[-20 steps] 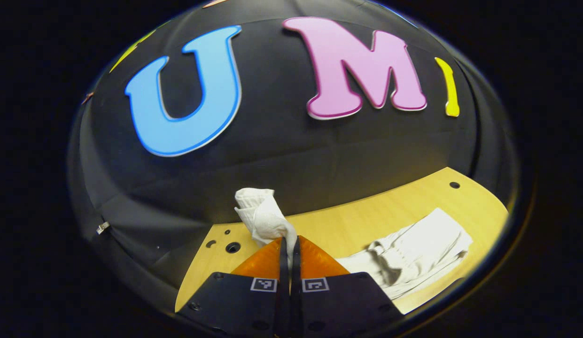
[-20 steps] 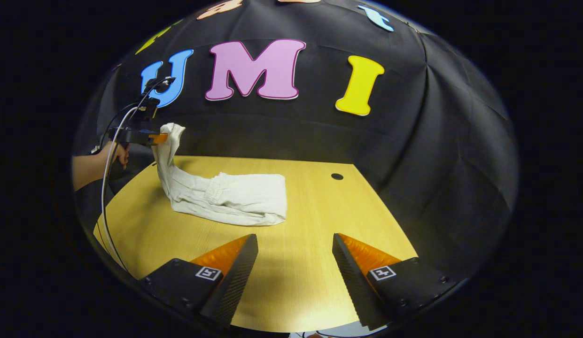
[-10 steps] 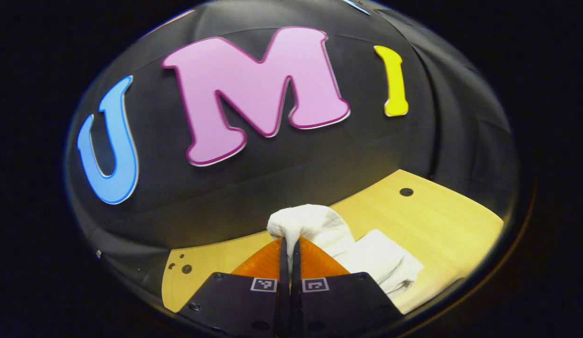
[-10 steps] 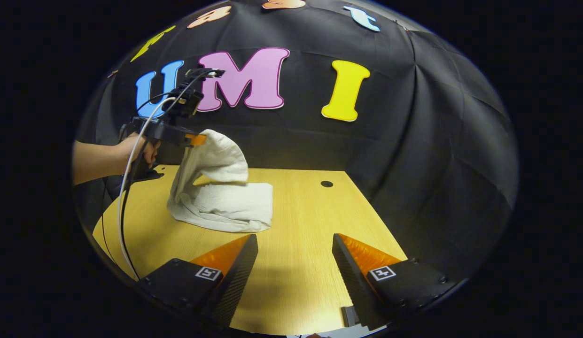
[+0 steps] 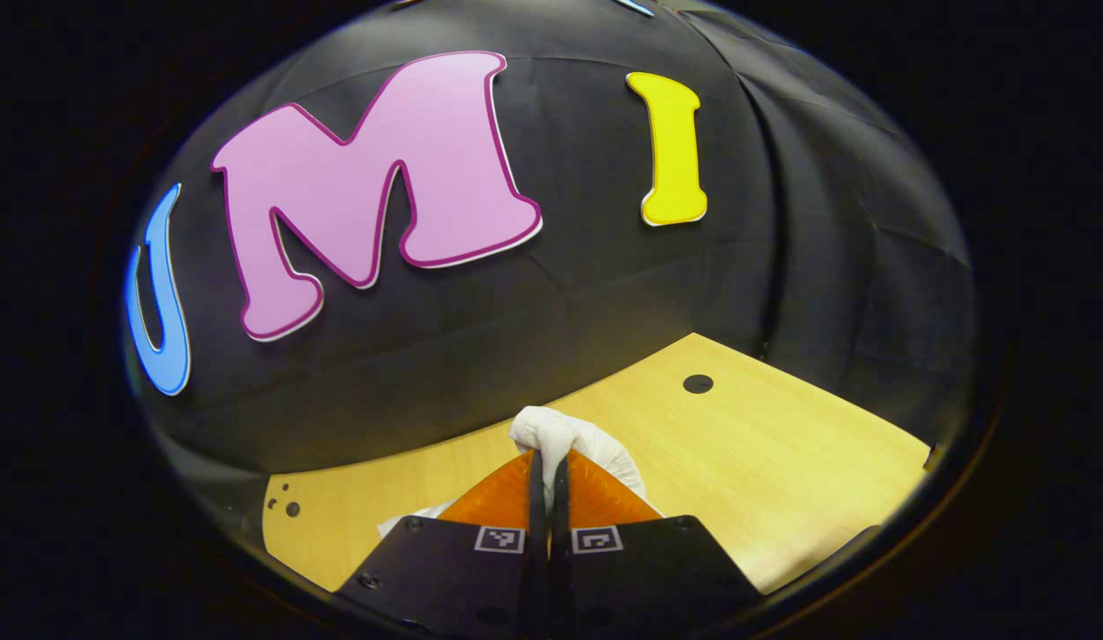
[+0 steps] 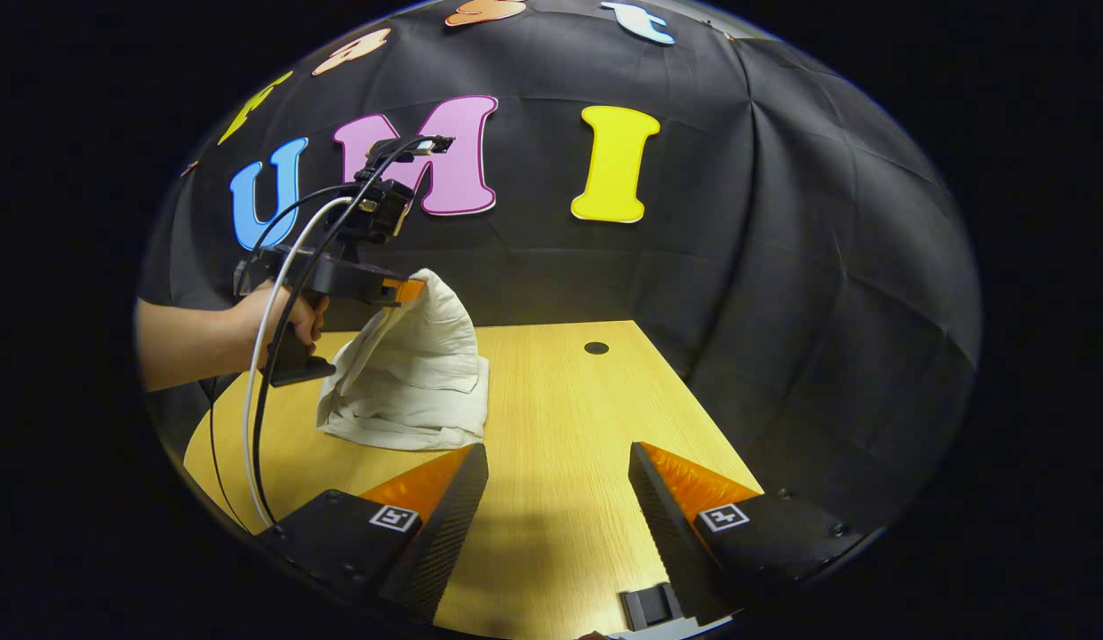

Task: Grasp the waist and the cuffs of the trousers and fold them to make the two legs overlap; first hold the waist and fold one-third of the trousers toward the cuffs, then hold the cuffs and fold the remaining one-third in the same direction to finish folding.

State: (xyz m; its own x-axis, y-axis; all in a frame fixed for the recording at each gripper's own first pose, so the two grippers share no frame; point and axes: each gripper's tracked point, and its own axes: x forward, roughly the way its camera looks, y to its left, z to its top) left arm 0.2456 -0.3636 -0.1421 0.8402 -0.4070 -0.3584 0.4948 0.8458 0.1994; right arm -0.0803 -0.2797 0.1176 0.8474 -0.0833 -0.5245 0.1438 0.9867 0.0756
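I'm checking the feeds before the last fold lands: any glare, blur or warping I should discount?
Left gripper view: sharp, strong fisheye bend along the table edge; the trousers are bright but show folds. Right gripper view: sharp, warm light pools on the table near its own gripper, which casts soft shadows; the left gripper reads clearly.

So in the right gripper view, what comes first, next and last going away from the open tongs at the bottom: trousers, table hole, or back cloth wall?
1. Trousers, left, on the table.
2. Table hole, middle, farther back.
3. Cloth wall, behind everything.
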